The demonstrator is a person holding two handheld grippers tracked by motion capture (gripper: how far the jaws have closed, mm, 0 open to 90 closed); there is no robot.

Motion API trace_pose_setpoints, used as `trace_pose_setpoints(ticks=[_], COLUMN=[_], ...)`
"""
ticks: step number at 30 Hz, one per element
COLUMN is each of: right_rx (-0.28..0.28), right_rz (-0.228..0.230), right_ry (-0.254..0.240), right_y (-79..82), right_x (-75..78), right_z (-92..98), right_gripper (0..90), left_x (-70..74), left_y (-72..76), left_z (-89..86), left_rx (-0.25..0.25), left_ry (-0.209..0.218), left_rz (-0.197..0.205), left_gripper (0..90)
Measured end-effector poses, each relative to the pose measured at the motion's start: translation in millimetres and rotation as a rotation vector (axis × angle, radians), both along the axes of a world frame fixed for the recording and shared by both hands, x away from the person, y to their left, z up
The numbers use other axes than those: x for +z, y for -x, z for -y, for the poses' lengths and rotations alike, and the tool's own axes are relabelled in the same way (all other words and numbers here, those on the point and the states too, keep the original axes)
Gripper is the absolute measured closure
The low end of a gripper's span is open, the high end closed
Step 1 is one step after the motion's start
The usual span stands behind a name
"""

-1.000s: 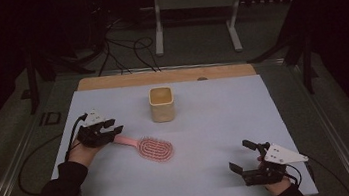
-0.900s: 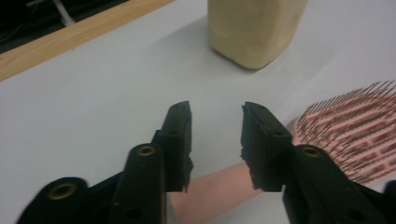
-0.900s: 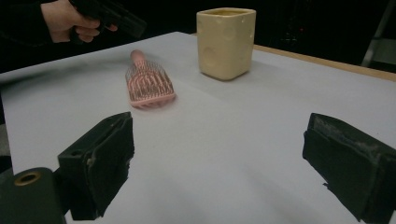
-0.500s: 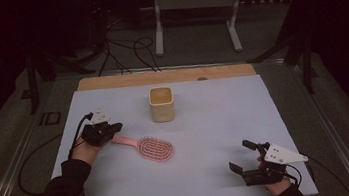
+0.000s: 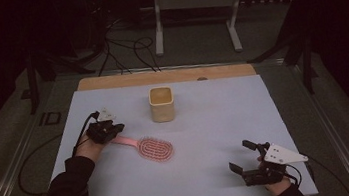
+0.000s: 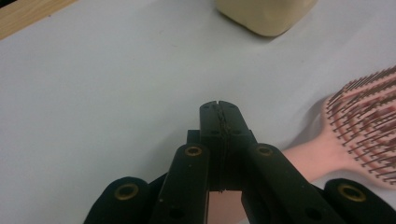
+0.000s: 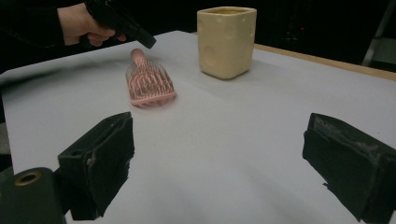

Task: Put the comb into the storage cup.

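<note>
A pink hairbrush (image 5: 154, 149) lies bristles up on the white table mat (image 5: 216, 123), left of centre. Its handle points at my left gripper (image 5: 118, 129). In the left gripper view the jaws are pressed together with nothing between the tips (image 6: 219, 108), and the pink handle (image 6: 306, 158) runs underneath them towards the brush head (image 6: 369, 126). I cannot tell whether the jaws touch the handle. A cream square cup (image 5: 162, 104) stands upright behind the brush. My right gripper (image 5: 241, 156) rests open near the front right, with only bare mat between its jaws (image 7: 224, 163).
A wooden strip (image 5: 165, 76) edges the far side of the table. Behind it are a metal stand (image 5: 191, 5) and cables on the floor. In the right gripper view the cup (image 7: 226, 42) and the slightly blurred brush (image 7: 149, 84) lie ahead, with the other hand (image 7: 84, 23) beyond.
My left gripper has crept a little to the right, over the brush handle. The brush has hardly shifted and the right gripper has stayed put.
</note>
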State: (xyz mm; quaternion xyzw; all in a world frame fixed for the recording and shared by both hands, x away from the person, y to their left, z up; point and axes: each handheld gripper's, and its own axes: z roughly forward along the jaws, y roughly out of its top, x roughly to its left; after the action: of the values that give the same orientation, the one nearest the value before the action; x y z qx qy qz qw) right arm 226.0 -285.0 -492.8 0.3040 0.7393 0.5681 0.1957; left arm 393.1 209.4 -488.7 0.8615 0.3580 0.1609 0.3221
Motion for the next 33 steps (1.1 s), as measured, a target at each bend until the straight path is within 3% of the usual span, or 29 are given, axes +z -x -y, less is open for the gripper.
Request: trace_pose_setpoints(ticks=[4, 11, 22, 33], right_rx=[0.001, 0.0, -0.003, -0.004], right_rz=[0.0, -0.001, -0.006, -0.004], right_ry=[-0.002, -0.006, -0.006, -0.005], right_y=[-0.1, -0.2, -0.5, -0.5], right_x=[0.0, -0.1, -0.4, -0.3], right_z=[0.3, 0.4, 1.1, 1.2], right_gripper=[8.9, 8.9, 8.9, 8.9], left_x=[-2.3, -5.8, -12.6, -10.7], left_y=[-3.0, -5.2, -5.2, -0.4], left_z=[3.0, 6.7, 5.7, 2.8], left_rx=[-0.014, -0.016, -0.017, -0.018], left_ry=[-0.037, -0.065, -0.09, -0.086], left_rz=[-0.022, -0.037, -0.054, -0.053], left_gripper=[90.0, 90.0, 90.0, 90.0])
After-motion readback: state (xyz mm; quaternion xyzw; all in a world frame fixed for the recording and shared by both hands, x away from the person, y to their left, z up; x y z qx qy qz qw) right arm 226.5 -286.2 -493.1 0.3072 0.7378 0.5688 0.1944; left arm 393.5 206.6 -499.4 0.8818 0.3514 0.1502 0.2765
